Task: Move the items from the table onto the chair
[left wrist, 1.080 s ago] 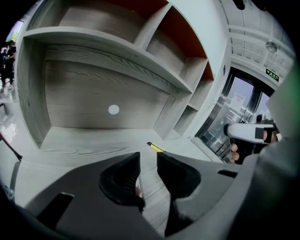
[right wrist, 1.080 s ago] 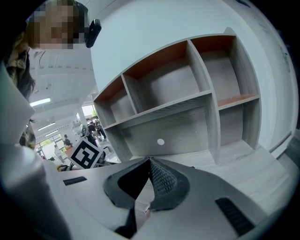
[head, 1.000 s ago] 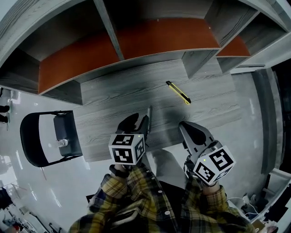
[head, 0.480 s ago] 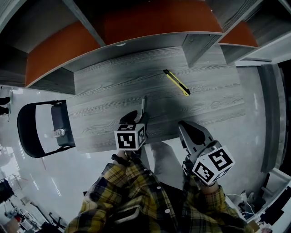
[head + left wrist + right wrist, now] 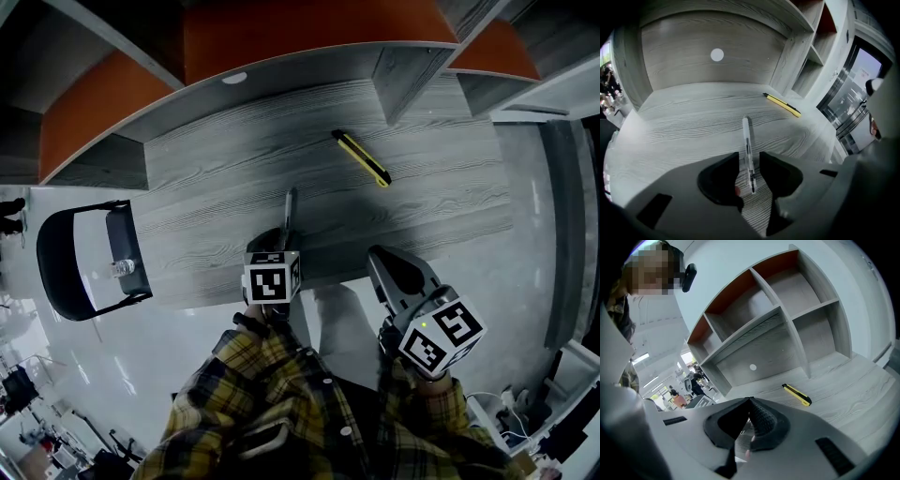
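Note:
A slim clear pen (image 5: 289, 208) lies on the grey wood table (image 5: 216, 216), pointing away from me. My left gripper (image 5: 281, 242) points steeply down over the pen's near end. In the left gripper view the pen (image 5: 747, 150) runs through the gap of the left gripper (image 5: 749, 159). Its jaws have just been closing slightly but stand wide, and neither pad touches the pen. A yellow utility knife (image 5: 362, 157) rests further back on the right, also visible as the knife (image 5: 783, 104) and the knife (image 5: 797, 394). My right gripper (image 5: 396, 274) hangs shut and empty at the table's near edge, its tips (image 5: 749, 405) pressed together.
A black chair (image 5: 127, 239) stands left of the table, with a small clear item (image 5: 120, 270) on its seat. Grey shelves with orange back panels (image 5: 281, 37) rise behind the table. My plaid sleeves (image 5: 281, 394) fill the bottom of the head view.
My left gripper has dropped down toward the table and now straddles the pen's near end. The right gripper has barely shifted. Pen and knife lie where they were.

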{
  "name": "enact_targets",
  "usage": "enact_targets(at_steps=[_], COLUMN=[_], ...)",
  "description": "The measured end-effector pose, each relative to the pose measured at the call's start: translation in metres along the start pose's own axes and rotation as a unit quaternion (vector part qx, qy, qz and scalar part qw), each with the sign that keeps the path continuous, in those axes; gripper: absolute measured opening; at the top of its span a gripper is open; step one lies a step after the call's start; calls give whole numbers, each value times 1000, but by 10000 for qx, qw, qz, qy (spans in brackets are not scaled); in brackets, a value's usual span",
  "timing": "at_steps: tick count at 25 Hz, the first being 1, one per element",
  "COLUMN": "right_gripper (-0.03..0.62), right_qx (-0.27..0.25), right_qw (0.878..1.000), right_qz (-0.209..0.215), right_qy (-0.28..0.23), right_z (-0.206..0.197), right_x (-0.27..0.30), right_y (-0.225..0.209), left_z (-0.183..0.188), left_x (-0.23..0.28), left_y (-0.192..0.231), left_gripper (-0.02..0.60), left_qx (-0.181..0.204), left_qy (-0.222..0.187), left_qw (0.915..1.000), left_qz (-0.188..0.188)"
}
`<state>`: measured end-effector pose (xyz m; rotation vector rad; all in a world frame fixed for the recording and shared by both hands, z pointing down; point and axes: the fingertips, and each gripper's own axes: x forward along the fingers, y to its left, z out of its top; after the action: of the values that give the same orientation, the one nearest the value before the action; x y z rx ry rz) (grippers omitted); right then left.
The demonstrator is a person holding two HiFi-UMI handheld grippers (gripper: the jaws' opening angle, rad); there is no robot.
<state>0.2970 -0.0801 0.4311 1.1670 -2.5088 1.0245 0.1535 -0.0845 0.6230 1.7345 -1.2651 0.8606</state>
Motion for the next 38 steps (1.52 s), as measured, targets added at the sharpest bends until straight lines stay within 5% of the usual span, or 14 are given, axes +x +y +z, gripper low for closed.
enact_targets(at_steps=[9,24,38], right_gripper=[17,17,17], right_qx=[58,-390,-1334], right_qw=[10000,9985,9782], right_qz=[-28,370,1363], right_qy=[-58,54,823], right_z=[4,16,12], right_x=[-1,8,101], right_y=[-6,19,131], left_z=[-1,34,24], left_x=[1,-53,-147], left_y=[9,12,135], left_gripper=[60,57,57], left_qx=[295,-235,-1322], left_qy=[-8,-871,-1720], left_qw=[9987,9958,9743], left_qz=[404,123,600])
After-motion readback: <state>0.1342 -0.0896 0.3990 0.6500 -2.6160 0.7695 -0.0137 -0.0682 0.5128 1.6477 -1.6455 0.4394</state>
